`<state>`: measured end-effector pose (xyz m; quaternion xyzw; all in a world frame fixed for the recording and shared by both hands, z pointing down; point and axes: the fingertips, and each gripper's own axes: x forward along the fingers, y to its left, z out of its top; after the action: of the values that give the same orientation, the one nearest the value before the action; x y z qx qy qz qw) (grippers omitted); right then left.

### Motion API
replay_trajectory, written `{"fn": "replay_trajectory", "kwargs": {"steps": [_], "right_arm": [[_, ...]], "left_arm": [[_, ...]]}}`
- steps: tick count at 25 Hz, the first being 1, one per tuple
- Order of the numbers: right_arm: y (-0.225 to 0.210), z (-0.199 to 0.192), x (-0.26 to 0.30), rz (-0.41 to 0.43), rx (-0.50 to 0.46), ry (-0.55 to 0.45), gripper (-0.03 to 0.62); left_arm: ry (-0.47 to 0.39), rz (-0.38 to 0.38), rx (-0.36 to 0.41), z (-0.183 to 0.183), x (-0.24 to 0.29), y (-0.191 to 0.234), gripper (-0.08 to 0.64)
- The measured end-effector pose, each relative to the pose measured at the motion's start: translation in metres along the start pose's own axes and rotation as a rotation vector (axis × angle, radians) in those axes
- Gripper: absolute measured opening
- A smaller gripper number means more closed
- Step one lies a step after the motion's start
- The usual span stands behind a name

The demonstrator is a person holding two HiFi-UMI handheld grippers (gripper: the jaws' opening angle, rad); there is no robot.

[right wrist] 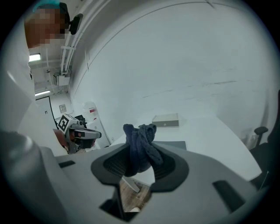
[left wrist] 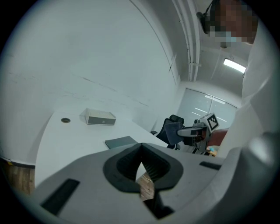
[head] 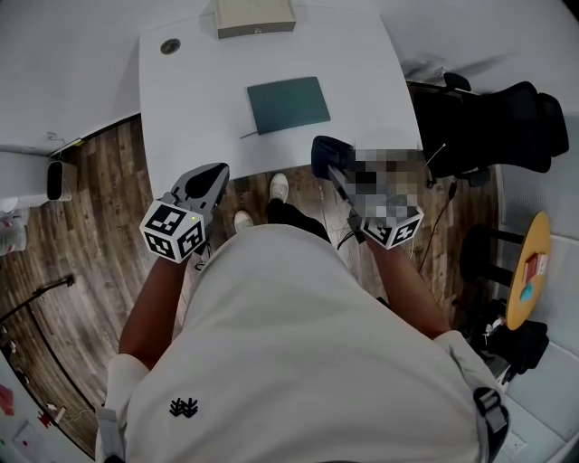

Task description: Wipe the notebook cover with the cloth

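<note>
Ahead on the table point(head: 190, 108), flat: notebook point(head: 289, 105), dark cover up, long axis running across me, slightly skewed. My right claw point(head: 331, 168), clamped on the bunched cloth point(head: 323, 148), hangs at the table's near edge; the notebook lies forward and a little left of it. My left claw point(head: 213, 177), jaws pressed together on nothing, sits farther off. Judged: the right reaches first.

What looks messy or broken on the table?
Nothing really. The notebook lies flat and closed on the table, only a bit slanted. The box sits neatly at the far side. The cloth is just scrunched up in the right claw.
</note>
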<state>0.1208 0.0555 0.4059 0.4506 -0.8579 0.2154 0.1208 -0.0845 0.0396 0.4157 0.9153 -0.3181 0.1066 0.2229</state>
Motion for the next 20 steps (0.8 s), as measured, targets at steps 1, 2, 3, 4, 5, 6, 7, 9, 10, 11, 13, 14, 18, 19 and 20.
{"fn": "replay_trajectory", "kwargs": {"steps": [1,2,3,4,5,6,7,9,10,11,13,14,18,19,20], "right_arm": [[0.002,0.001,0.000,0.001,-0.003,-0.001,0.135],[0.004,0.002,0.000,0.002,-0.008,-0.002,0.135],[0.005,0.003,0.001,0.003,-0.014,-0.002,0.135],[0.007,0.004,0.002,0.005,-0.020,0.000,0.135],[0.009,0.004,0.003,0.007,-0.026,0.002,0.135],[0.011,0.003,0.004,0.008,-0.030,0.005,0.135],[0.012,0.004,0.006,0.009,-0.033,0.007,0.135],[0.013,0.004,0.008,0.012,-0.040,0.014,0.135],[0.013,0.003,0.009,0.014,-0.044,0.018,0.135],[0.014,0.003,0.010,0.016,-0.048,0.022,0.135],[0.015,0.002,0.011,0.022,-0.050,0.031,0.135],[0.015,0.001,0.011,0.023,-0.051,0.035,0.134],[0.011,0.001,0.008,0.026,-0.061,0.047,0.134],[0.009,0.001,0.007,0.029,-0.064,0.051,0.133],[0.007,0.000,0.006,0.033,-0.067,0.055,0.133]], "left_arm": [[0.000,0.003,-0.002,-0.002,-0.002,0.001,0.006],[-0.002,0.005,-0.004,-0.003,-0.004,0.002,0.006],[-0.005,0.009,-0.006,-0.004,-0.006,0.003,0.006],[-0.007,0.011,-0.009,-0.006,-0.009,0.004,0.006],[-0.009,0.014,-0.012,-0.007,-0.011,0.004,0.006],[-0.010,0.016,-0.016,-0.009,-0.013,0.005,0.006],[-0.011,0.018,-0.019,-0.011,-0.014,0.006,0.006],[-0.008,0.021,-0.024,-0.013,-0.015,0.007,0.006],[-0.006,0.023,-0.025,-0.014,-0.015,0.008,0.006],[-0.004,0.026,-0.026,-0.015,-0.016,0.009,0.006],[-0.002,0.031,-0.025,-0.017,-0.016,0.010,0.006],[-0.001,0.032,-0.025,-0.018,-0.016,0.010,0.006],[0.006,0.034,-0.024,-0.019,-0.012,0.008,0.006],[0.009,0.035,-0.023,-0.019,-0.008,0.007,0.006],[0.012,0.038,-0.022,-0.021,-0.005,0.006,0.006]]}}
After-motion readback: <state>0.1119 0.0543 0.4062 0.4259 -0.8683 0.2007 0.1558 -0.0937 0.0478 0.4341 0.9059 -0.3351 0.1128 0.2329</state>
